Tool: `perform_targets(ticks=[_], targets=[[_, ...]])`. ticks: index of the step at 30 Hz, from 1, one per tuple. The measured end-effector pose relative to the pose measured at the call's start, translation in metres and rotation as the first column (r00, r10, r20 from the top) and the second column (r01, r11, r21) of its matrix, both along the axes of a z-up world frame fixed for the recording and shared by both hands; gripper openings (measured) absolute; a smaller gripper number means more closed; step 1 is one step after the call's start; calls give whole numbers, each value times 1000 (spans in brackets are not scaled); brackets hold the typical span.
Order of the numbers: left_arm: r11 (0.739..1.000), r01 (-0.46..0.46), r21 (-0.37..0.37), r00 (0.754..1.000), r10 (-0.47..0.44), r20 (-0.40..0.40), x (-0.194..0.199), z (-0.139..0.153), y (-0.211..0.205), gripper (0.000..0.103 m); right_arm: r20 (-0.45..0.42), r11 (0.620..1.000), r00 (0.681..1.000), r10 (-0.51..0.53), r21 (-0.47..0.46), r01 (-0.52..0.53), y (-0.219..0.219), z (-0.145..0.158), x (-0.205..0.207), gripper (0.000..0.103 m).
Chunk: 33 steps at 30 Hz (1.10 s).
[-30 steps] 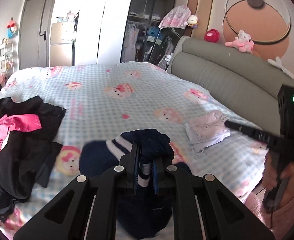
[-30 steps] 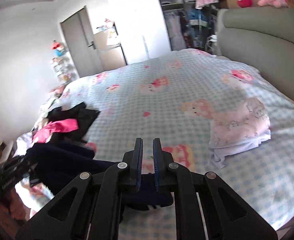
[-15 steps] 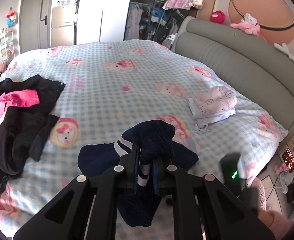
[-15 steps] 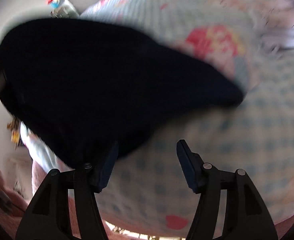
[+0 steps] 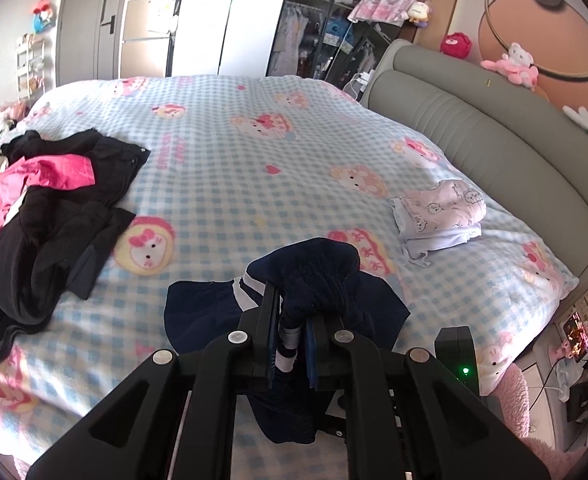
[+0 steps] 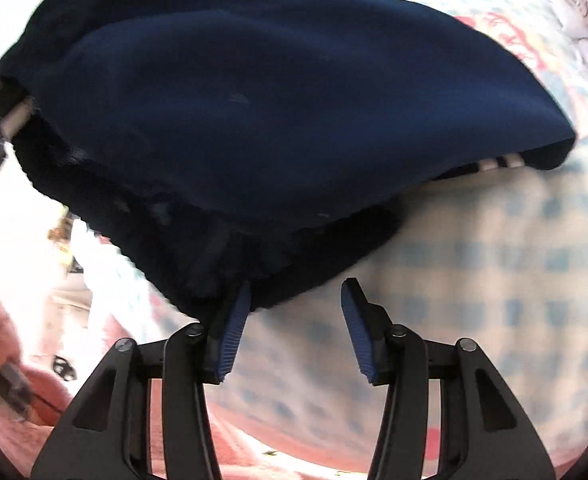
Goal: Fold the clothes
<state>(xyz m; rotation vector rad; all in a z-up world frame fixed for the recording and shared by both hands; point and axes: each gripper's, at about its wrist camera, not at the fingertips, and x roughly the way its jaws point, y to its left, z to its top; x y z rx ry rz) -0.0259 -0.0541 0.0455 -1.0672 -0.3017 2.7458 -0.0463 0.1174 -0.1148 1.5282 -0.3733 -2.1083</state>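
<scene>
One pale pink folded garment (image 5: pixel 439 216) is already lying squared up on the far right of the bed (image 5: pixel 254 152), near the grey headboard (image 5: pixel 493 140); whether this session put it there I am unable to say. Several garments are waiting unfolded: a heap of black and pink clothes (image 5: pixel 50 208) is sprawling at the left edge. Between the two, at the near edge, I am working the navy garment (image 5: pixel 317 276), which is showing white stripes at one hem.

Judging by how these things lie, I am partway through the pile, with the navy piece in hand and the black-and-pink heap left to do.

Left gripper (image 5: pixel 292 340): I am holding it low over the near edge, fingers pinched narrow on a bunched fold of the navy garment, lifting that fold clear of the blanket while the rest trails below.

Right gripper (image 6: pixel 294 320): I am holding it lower, beside the bed edge, pointing up under the draped cloth (image 6: pixel 274 112). Its fingers (image 6: pixel 234 328) are standing wide and gripping nothing; the left one is touching the hanging hem.
</scene>
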Motion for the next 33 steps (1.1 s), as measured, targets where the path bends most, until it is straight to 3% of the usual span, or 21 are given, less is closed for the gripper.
perform_targets(ticks=[2, 6, 9, 12, 18, 22, 25, 29, 31, 33], targets=[[1000, -4, 15, 1000, 4, 3, 2, -1, -4, 12, -24, 997, 998, -55, 50, 56, -2, -3, -4, 64], [999, -13, 44, 1000, 13, 8, 6, -2, -11, 12, -22, 985, 987, -161, 65, 162, 6, -18, -22, 60], [997, -36, 66, 999, 37, -19, 15, 8, -19, 12, -111, 969, 980, -163, 171, 180, 8, -9, -30, 30], [998, -66, 11, 996, 66, -56, 18, 17, -23, 12, -190, 954, 960, -205, 180, 239, 26, 13, -36, 10], [997, -59, 40, 997, 61, -54, 15, 13, -31, 12, -326, 905, 894, -308, 188, 381, 74, 65, -42, 7], [1000, 16, 19, 999, -16, 27, 1, -15, -19, 14, -386, 903, 876, -289, 194, 383, 90, 94, -35, 7], [999, 43, -27, 993, -40, 108, -6, -45, -4, 23, -371, 918, 893, -254, 199, 343, 85, 97, -26, 7], [985, 140, -98, 972, -118, 203, -4, -83, 18, 39, -266, 920, 938, -221, 263, 291, 75, 58, -29, 9], [966, 225, -125, 955, -193, 227, 0, -99, 33, 55, -194, 916, 953, -231, 287, 281, 83, 35, -21, 10], [939, 284, -194, 942, -235, 241, 1, -114, 48, 58, -132, 920, 960, -248, 278, 276, 88, 19, -14, 10]])
